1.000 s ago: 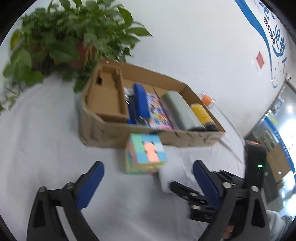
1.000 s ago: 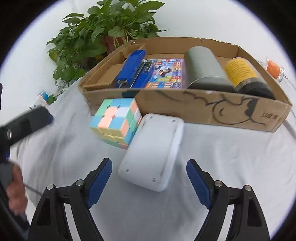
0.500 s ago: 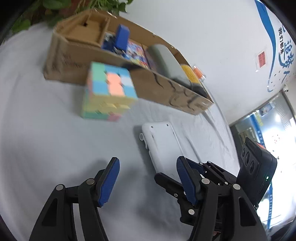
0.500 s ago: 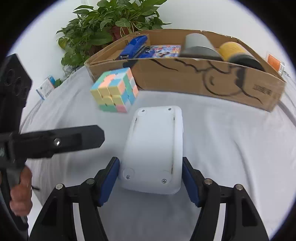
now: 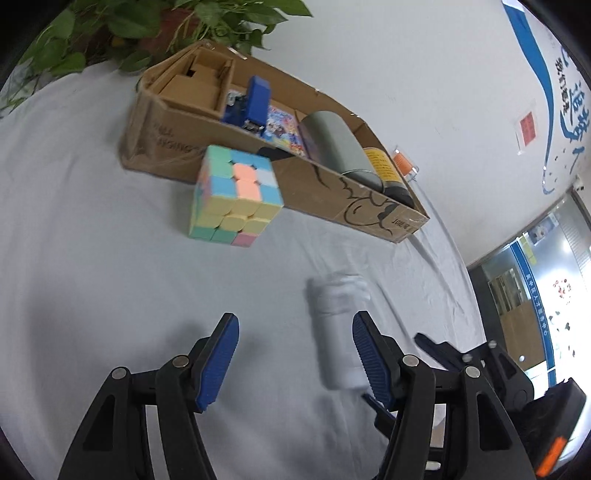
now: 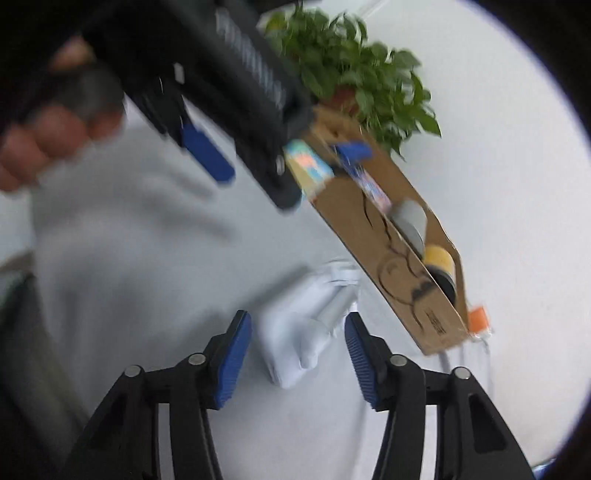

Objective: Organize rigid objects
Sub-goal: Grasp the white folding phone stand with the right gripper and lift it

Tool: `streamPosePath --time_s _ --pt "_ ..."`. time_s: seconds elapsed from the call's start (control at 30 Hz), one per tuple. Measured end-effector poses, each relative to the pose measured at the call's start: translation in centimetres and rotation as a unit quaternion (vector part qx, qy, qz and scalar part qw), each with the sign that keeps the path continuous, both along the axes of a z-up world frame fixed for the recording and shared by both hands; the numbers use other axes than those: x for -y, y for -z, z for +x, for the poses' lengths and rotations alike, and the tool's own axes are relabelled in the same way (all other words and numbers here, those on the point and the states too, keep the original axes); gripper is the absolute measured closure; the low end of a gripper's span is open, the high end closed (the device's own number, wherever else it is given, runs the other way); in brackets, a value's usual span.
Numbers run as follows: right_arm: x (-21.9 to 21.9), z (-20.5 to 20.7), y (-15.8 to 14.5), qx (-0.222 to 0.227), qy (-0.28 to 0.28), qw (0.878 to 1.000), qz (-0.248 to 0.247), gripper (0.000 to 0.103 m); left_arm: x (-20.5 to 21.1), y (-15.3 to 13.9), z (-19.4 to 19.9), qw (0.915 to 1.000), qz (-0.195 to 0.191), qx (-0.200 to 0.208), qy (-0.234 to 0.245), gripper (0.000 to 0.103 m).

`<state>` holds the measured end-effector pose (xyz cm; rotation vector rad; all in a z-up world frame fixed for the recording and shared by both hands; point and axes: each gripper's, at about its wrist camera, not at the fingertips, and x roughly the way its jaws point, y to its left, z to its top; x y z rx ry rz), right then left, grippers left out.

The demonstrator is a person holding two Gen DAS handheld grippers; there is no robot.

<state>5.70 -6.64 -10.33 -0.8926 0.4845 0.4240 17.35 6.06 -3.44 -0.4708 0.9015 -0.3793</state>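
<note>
A white flat device (image 6: pixel 295 343) stands tilted on its edge between the pads of my right gripper (image 6: pixel 297 363). The jaws are closing, and both pads touch it. In the left wrist view the same device (image 5: pixel 334 314) is blurred, just beside the right finger (image 5: pixel 369 354) of my left gripper (image 5: pixel 293 358). That gripper is open over the bare cloth with nothing between its pads. A pastel puzzle cube (image 5: pixel 236 199) sits on the cloth in front of the cardboard box (image 5: pixel 332 192).
The box holds a blue stapler (image 5: pixel 256 101), a colourful booklet (image 5: pixel 282 129), a grey cylinder (image 5: pixel 336 147) and a yellow can (image 5: pixel 384 170). A potted plant (image 5: pixel 147 26) stands behind it, with an orange item (image 5: pixel 402 164) at its right end. A person's hand (image 6: pixel 48 140) is at upper left.
My right gripper has narrowed onto the white device and rolled, tipping it from flat onto its edge. My left gripper has narrowed and dropped closer to the cloth beside the device.
</note>
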Motion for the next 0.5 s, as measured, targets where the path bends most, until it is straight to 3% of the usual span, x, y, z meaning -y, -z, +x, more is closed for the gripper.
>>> streamPosePath --time_s 0.07,0.17,0.23,0.37,0.4,0.5 --pt "0.4 -0.6 -1.2 -0.014 -0.005 0.998 0.060 0.039 -0.2 0.5 -0.4 0.9997 -0.016 -0.015 0.014 0.041" --pt "3.1 1.2 -2.4 -0.078 0.046 0.980 0.178 0.039 0.8 1.5 -0.1 0.9977 -0.035 -0.031 0.049 0.033" --pt "4.5 3.4 -1.5 -0.151 0.089 0.956 0.235 0.039 1.8 2.0 0.7 0.9957 -0.047 -0.038 0.070 0.033" --pt "4.5 5.9 1.0 -0.256 0.121 0.907 0.312 0.037 3.3 3.0 2.6 0.9938 -0.054 -0.054 0.081 0.037" --pt "4.3 6.3 1.4 -0.266 0.127 0.898 0.326 0.037 3.6 3.0 2.8 0.9935 -0.049 -0.057 0.086 0.038" --pt "3.4 6.3 1.7 -0.231 0.151 0.902 0.333 0.036 4.9 3.4 3.2 0.9907 -0.050 -0.069 0.106 0.052"
